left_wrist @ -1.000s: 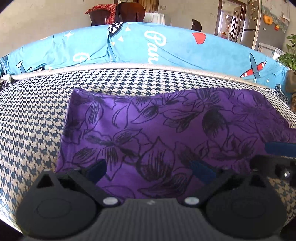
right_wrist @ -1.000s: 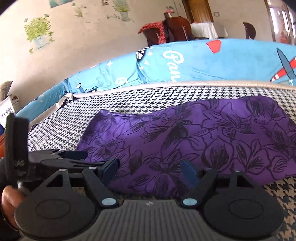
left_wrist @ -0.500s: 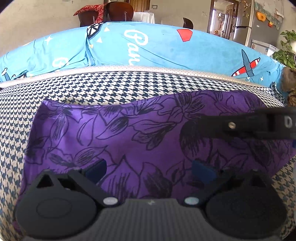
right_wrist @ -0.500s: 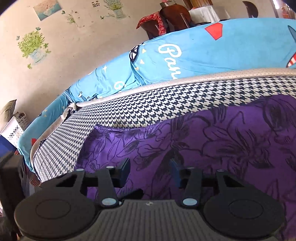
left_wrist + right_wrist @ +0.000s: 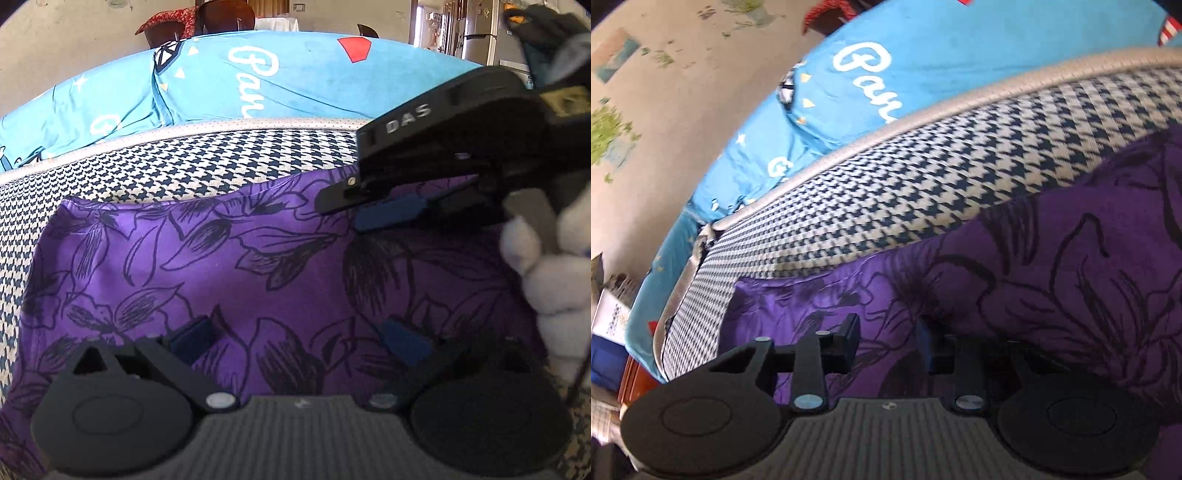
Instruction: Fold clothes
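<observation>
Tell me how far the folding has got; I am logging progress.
Done: the purple cloth lies flat on the checked cushion as a tidy rectangle, seemingly folded at least once. In hand: both grippers hang over it, the left gripper open, the right gripper open and narrower, neither pinching fabric. Left: gripping an edge and making the next fold.

a home, a lived-in room: a houndstooth-covered cushion (image 5: pixel 229 155) backed by a blue cartoon-print cover (image 5: pixel 258 77), dining chairs (image 5: pixel 207 18) at 12 o'clock, a fridge (image 5: pixel 480 37) at 2 o'clock, plant stickers on the wall (image 5: pixel 609 136) at 10 o'clock.
</observation>
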Motion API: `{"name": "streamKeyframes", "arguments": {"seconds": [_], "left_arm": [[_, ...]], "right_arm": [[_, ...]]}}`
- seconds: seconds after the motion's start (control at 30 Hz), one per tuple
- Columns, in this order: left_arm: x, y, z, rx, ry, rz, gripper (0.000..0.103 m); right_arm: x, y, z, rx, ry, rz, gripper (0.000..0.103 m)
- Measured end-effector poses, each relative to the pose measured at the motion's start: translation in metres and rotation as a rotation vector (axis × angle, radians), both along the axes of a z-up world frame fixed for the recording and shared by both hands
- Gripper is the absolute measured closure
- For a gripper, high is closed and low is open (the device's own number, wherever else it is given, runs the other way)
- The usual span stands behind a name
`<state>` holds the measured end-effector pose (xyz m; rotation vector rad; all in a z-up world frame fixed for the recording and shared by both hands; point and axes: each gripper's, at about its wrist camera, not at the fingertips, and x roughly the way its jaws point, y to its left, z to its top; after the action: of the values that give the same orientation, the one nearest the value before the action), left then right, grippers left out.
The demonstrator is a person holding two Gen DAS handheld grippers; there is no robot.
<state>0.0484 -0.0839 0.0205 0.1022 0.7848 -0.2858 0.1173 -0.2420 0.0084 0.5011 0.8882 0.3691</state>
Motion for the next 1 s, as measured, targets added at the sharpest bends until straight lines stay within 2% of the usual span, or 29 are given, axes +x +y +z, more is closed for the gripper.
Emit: {"name": "streamKeyframes", "arguments": {"seconds": [0.03,0.33,0.6,1.0], "left_arm": [[0.000,0.000,0.000,0.000,0.000,0.000,0.000],[-0.003,0.001,0.000,0.005,0.009,-0.002,0.000],[-0.007,0.002,0.001,0.009,0.014,-0.015,0.000],[-0.019,0.005,0.001,0.014,0.011,-0.062,0.000]], "right_arm": [[0.003,0.000,-0.002,0.000,0.010,-0.012,0.082],[0.030,-0.004,-0.013,0.006,0.096,-0.118,0.094],[0.043,0.001,-0.012,0.001,0.112,-0.139,0.095],[0.048,-0.004,-0.012,0.047,0.061,-0.168,0.095]]}}
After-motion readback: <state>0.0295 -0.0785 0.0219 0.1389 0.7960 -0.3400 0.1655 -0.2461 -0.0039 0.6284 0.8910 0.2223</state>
